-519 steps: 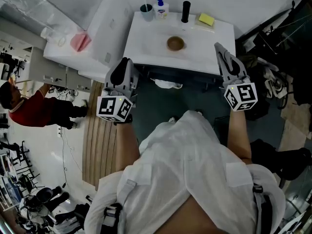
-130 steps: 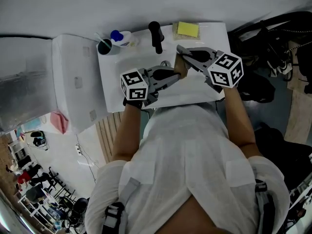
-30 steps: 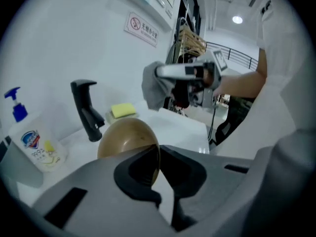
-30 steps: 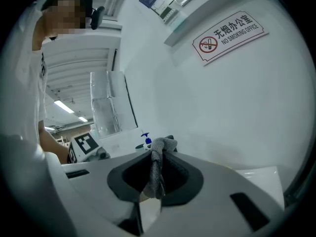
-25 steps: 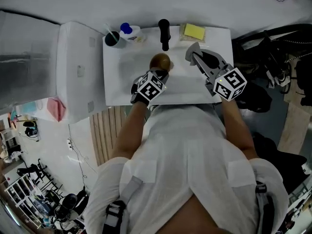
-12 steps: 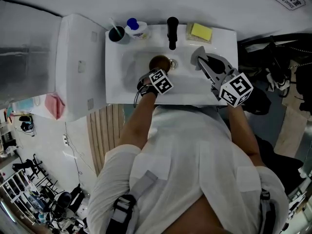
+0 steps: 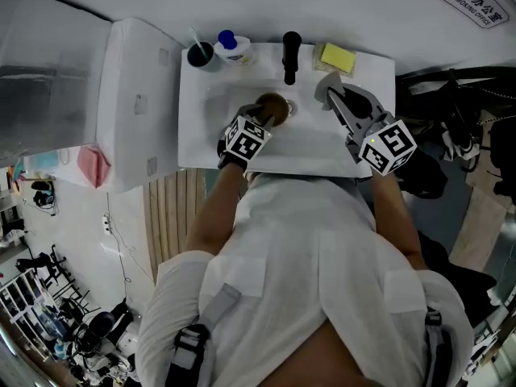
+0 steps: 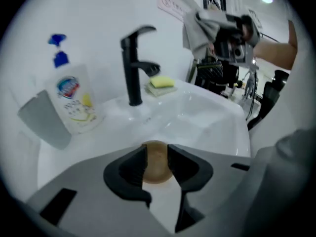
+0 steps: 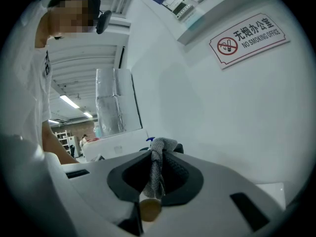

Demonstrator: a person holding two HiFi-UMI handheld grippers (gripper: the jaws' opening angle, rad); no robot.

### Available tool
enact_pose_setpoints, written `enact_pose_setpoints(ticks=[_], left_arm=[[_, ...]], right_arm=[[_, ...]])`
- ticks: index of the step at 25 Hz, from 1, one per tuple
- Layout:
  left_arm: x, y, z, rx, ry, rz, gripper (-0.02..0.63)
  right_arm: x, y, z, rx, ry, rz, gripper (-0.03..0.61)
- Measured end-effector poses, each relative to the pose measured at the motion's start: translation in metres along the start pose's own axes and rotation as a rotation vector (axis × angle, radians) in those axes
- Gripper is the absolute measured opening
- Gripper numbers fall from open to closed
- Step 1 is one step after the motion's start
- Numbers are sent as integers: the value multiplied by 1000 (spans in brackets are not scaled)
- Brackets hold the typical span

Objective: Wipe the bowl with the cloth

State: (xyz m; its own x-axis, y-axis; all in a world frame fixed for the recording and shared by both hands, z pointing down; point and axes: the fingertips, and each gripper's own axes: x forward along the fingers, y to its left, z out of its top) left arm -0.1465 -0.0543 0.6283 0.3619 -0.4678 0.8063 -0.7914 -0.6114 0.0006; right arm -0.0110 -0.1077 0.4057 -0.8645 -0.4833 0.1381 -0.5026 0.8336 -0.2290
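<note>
A small brown bowl (image 7: 274, 105) sits in the white sink basin (image 7: 322, 139), just in front of the faucet. My left gripper (image 7: 260, 119) is right at its near side, and its jaws are opening. In the left gripper view the bowl (image 8: 157, 168) shows in the gap between the left gripper's (image 8: 157, 150) jaws, and the pads do not press on it. My right gripper (image 7: 334, 93) hovers over the sink's right part, shut on a bunched grey cloth (image 7: 327, 81). In the right gripper view the cloth (image 9: 157, 174) hangs pinched in the right gripper (image 9: 156, 158), with the bowl (image 9: 149, 210) below.
A black faucet (image 7: 291, 55) stands at the sink's back, a yellow sponge (image 7: 336, 56) to its right. A soap bottle (image 7: 234, 48) and dark cup (image 7: 199, 52) stand at the back left. A white cabinet (image 7: 137, 103) adjoins the sink on the left.
The left gripper has turned and drawn back slightly from the bowl, which stays in the basin. The right gripper with the cloth has hardly moved.
</note>
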Motion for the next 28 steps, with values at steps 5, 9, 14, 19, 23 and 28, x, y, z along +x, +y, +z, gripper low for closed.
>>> enact_pose_setpoints(ticks=[5, 9, 14, 19, 23, 28], left_arm=[[-94, 46, 69, -109, -347, 138, 40], [-163, 75, 114, -104, -556, 262, 28], [-230, 86, 159, -59, -792, 364, 28], [-259, 85, 174, -100, -912, 380, 28], [-258, 78, 177, -92, -912, 363, 28], [-258, 73, 181, -88, -918, 349, 28]], right_arm=[[6, -1, 26, -40, -63, -11, 57], [7, -3, 51, -77, -115, -28, 56], [0, -9, 72, -111, -172, -65, 55], [-10, -14, 82, -167, -172, -112, 54], [-17, -14, 85, -174, -173, -121, 52], [-19, -13, 86, -189, -170, -121, 52]])
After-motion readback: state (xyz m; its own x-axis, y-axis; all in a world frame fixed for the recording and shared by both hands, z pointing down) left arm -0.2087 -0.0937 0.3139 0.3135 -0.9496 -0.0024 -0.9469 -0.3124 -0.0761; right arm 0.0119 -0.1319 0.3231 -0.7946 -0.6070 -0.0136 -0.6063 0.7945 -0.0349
